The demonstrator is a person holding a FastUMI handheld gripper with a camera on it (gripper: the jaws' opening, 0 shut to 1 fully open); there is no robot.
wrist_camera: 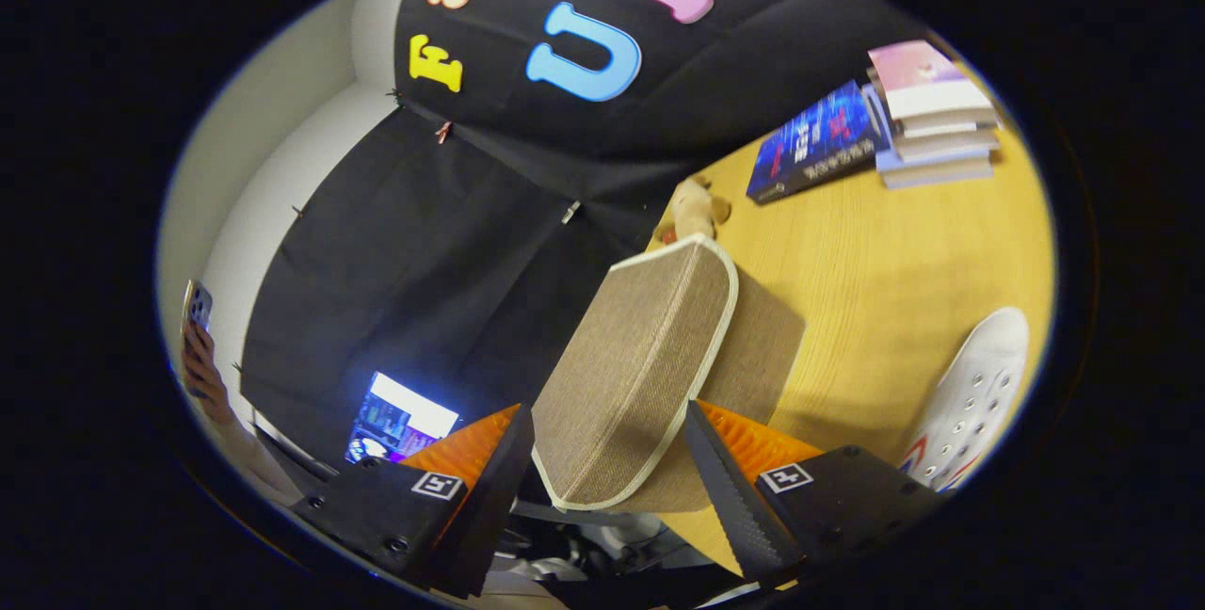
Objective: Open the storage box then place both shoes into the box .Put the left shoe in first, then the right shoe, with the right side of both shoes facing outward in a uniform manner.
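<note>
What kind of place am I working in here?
Likely a recording booth: black cloth wall, wooden table with stacked books, a lit screen. The open claw straddles the storage box.

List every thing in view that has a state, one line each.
Box: lid raised, tilted up between the jaws.
Gripper: jaws spread, lid between them; contact unclear.
Shoe: on the table, outside the box.
Books: closed, stacked.
Blue book: closed, flat.
Screen: lit.
</note>
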